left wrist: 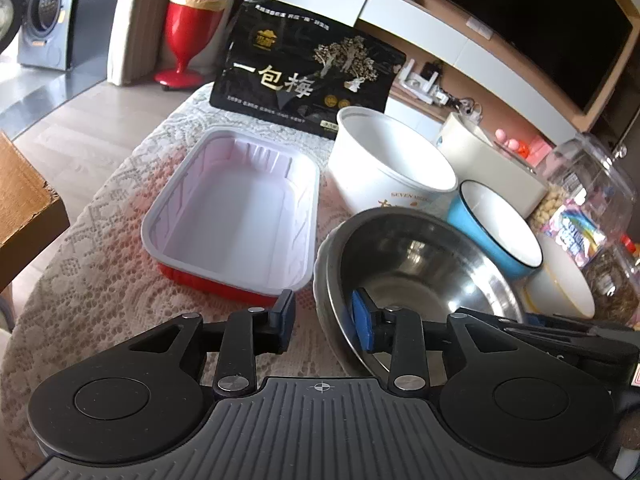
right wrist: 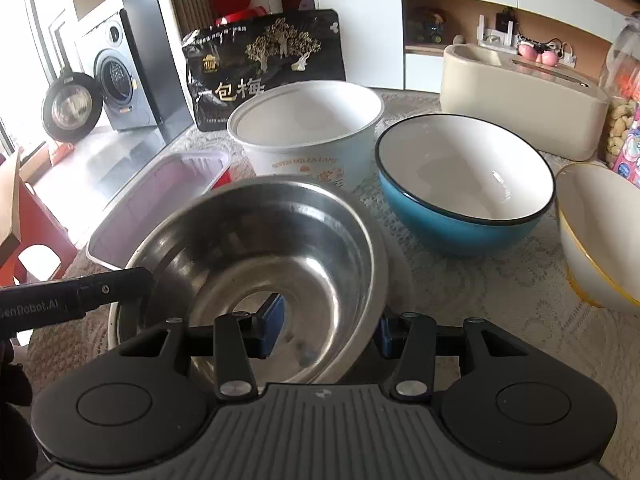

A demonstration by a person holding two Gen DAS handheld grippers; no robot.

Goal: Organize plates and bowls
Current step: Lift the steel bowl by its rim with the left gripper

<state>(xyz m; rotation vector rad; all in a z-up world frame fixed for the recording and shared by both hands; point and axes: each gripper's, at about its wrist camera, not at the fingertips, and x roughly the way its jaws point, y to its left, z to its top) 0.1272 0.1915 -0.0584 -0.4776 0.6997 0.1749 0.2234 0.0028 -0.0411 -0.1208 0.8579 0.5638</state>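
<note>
The right wrist view shows the blue bowl (right wrist: 464, 184) whole, right of centre, and the white yellow-rimmed bowl (right wrist: 600, 236) at the right edge; the left wrist view crowds both into its right side but alone shows the full red tray with its white liner (left wrist: 236, 212), left of centre.

The left gripper (left wrist: 326, 320) has its jaws apart, 1 finger outside and 1 inside the near rim of the steel bowl (left wrist: 416, 264), straddling it without clamping. The right gripper (right wrist: 328, 326) likewise straddles the bowl's wall, jaws apart; whether the pads touch the metal I cannot tell.

The steel bowl sits low centre in both views, shiny, nested in a white plate (left wrist: 320, 276) on the lace tablecloth (left wrist: 100, 272), with the tall white paper tub (left wrist: 384, 168) just behind it.
</note>
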